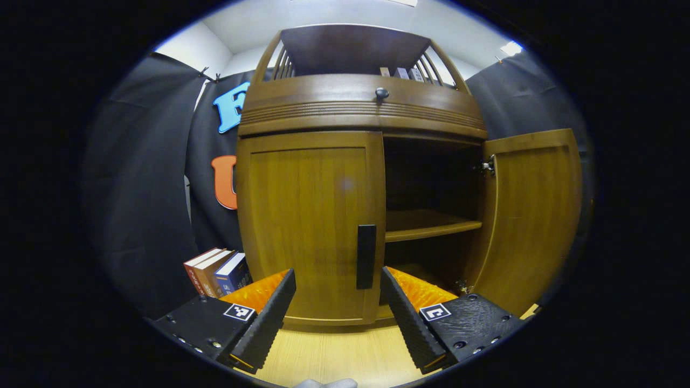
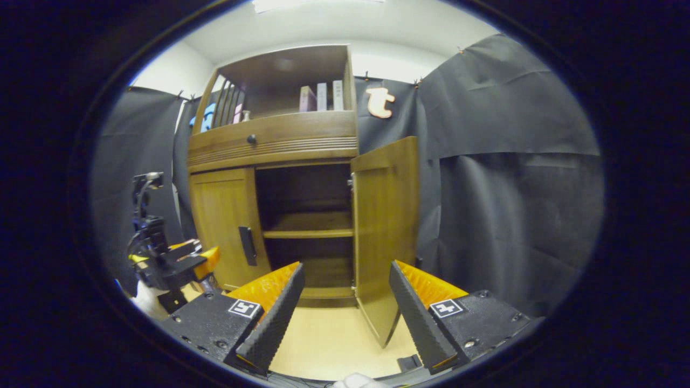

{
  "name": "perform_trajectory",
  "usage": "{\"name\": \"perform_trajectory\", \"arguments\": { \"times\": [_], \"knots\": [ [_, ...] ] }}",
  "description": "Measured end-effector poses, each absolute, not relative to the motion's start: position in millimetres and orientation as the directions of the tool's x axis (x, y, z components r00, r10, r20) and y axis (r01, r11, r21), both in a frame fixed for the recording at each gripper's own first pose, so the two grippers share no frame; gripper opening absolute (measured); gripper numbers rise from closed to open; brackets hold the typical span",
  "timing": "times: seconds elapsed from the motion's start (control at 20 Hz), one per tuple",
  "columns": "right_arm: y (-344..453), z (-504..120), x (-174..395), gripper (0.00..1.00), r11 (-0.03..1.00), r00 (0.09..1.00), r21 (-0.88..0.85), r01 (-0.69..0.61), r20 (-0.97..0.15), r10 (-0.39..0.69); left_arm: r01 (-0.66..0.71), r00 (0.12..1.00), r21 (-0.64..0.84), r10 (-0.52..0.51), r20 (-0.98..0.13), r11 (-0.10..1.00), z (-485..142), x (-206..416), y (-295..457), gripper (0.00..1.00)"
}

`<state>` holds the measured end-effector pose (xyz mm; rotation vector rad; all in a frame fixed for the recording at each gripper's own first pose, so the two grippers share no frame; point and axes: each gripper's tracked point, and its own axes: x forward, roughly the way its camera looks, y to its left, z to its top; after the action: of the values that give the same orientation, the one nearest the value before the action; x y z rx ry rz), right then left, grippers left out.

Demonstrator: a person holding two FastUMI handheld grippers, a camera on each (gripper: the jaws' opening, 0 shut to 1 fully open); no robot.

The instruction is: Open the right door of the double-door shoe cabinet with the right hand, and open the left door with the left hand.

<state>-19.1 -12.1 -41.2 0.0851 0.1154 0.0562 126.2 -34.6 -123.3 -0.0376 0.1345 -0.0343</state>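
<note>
Shoe cabinet [image 1: 361,178]: right door [image 1: 531,215] at 3 o'clock, swung open. Left door [image 1: 310,226] shut, handle [image 1: 366,256] dead ahead. Your left claw [image 1: 337,315], right claw [image 2: 345,312]: both released, empty.

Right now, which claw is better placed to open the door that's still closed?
Left: the left claw is open, facing the closed brown wooden left door's black vertical handle. The right wooden door already stands open.
</note>
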Motion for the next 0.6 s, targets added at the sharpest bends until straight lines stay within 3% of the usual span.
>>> {"name": "perform_trajectory", "arguments": {
  "times": [0.3,0.35,0.55,0.6],
  "knots": [
    [6.5,-35.8,-11.2,0.99,0.999,0.987,0.034,-0.029,-0.159,0.034,0.084,0.985,-0.089,-0.097,-0.145,0.992,-155.7,205.6,-67.6,0.95],
    [6.0,-34.6,-11.5,1.00,0.999,0.986,0.031,-0.020,-0.163,0.025,0.087,0.984,-0.088,-0.099,-0.146,0.992,-160.1,214.5,-71.2,1.00],
    [1.2,-36.3,-15.7,1.00,1.000,0.983,0.026,0.010,-0.182,-0.005,0.063,0.981,-0.088,-0.078,-0.176,0.994,-177.8,240.5,-73.9,0.93],
    [-2.7,-36.6,-14.6,0.99,1.000,0.982,0.024,0.020,-0.187,-0.015,0.059,0.981,-0.088,-0.074,-0.180,0.994,-181.3,244.0,-72.9,0.85]
  ]
}}
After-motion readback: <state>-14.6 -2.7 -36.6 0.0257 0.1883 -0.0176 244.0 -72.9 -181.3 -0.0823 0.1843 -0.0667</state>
